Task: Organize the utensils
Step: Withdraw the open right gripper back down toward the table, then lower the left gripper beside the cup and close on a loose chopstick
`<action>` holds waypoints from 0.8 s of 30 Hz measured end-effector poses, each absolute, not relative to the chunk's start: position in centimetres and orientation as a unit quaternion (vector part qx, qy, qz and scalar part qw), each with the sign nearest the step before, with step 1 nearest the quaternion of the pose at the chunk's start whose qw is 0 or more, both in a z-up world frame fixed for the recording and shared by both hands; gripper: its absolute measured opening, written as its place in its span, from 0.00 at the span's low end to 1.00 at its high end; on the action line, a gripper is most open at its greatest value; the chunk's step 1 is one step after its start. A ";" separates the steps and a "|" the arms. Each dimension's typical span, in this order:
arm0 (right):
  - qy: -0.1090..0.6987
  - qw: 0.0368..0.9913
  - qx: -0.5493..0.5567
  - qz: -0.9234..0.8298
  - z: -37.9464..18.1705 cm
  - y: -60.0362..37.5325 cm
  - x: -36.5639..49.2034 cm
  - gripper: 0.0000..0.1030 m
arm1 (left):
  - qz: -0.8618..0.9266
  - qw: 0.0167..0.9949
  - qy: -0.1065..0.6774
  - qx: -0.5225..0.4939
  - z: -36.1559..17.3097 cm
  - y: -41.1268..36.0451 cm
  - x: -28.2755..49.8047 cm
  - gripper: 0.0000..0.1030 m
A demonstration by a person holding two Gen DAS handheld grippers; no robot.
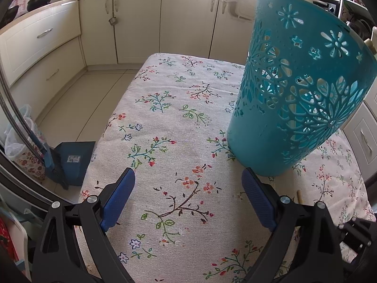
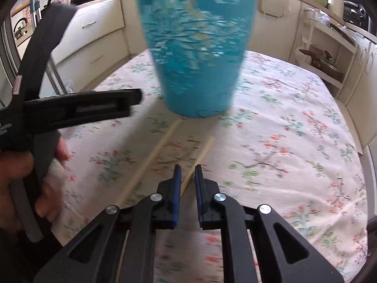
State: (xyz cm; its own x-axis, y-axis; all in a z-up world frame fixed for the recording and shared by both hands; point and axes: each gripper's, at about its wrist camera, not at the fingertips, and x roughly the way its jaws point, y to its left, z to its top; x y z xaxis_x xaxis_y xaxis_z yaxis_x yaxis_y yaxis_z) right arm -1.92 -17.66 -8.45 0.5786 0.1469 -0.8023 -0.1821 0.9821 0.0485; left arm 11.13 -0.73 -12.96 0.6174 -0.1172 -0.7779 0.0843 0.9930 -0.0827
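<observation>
One chopstick (image 2: 196, 161) lies between the right gripper's (image 2: 187, 173) narrowed, not-yet-clenched jaws (left gripper's (image 1: 188, 179) released).

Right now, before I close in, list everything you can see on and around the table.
Teal perforated plastic basket: one, upright on the table.
Pale wooden chopsticks: two, on the cloth before the basket; the right one lies between the right claw's pads.
Floral tablecloth: one, white, covers the table.
Cream cabinets: behind the table.
Black pan: one, on the counter.
Left claw: open, empty.
Right claw: nearly shut around the chopstick.
Hand: gripping the left claw's handle.
</observation>
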 end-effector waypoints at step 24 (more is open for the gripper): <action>0.431 0.898 0.050 0.069 -8.8 -22.6 -1.7 0.11 | -0.140 0.880 0.444 0.092 -13.0 -8.1 7.7 0.76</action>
State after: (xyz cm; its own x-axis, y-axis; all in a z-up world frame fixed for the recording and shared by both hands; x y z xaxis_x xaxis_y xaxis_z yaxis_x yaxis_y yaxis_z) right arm -1.71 -22.62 -8.78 0.6193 0.1668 -0.7672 -0.0813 0.9856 0.1486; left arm 7.66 -8.06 -13.02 0.5673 -0.1649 -0.8069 0.3277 0.9440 0.0375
